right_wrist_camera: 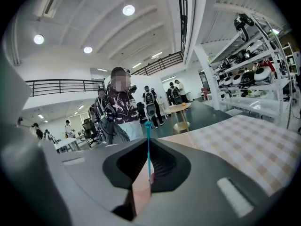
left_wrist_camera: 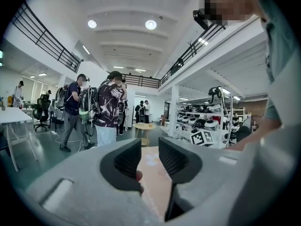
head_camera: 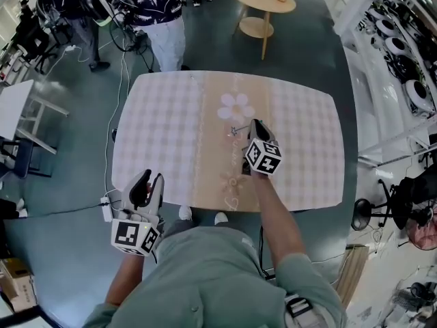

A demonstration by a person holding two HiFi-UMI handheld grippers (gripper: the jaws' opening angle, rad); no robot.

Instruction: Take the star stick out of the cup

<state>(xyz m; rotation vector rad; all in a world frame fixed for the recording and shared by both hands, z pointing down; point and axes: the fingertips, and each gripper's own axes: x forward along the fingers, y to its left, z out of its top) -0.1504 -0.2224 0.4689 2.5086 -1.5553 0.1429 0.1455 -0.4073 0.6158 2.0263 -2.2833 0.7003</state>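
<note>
Now the right gripper (head_camera: pixel 254 124) has its jaws closed on the thin teal star stick (right_wrist_camera: pixel 148 142) above the checked table (head_camera: pixel 307 135). The left gripper (head_camera: pixel 153 178) stands open and empty by the table's near edge.

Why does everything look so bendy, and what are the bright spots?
Left gripper view: the wide lens curves the railing, corners go black, two ceiling lamps glare. Right gripper view: same curving; the right tool up close looks soft, with the teal stick between its shut jaws. Head view: the table's edges bulge.
</note>
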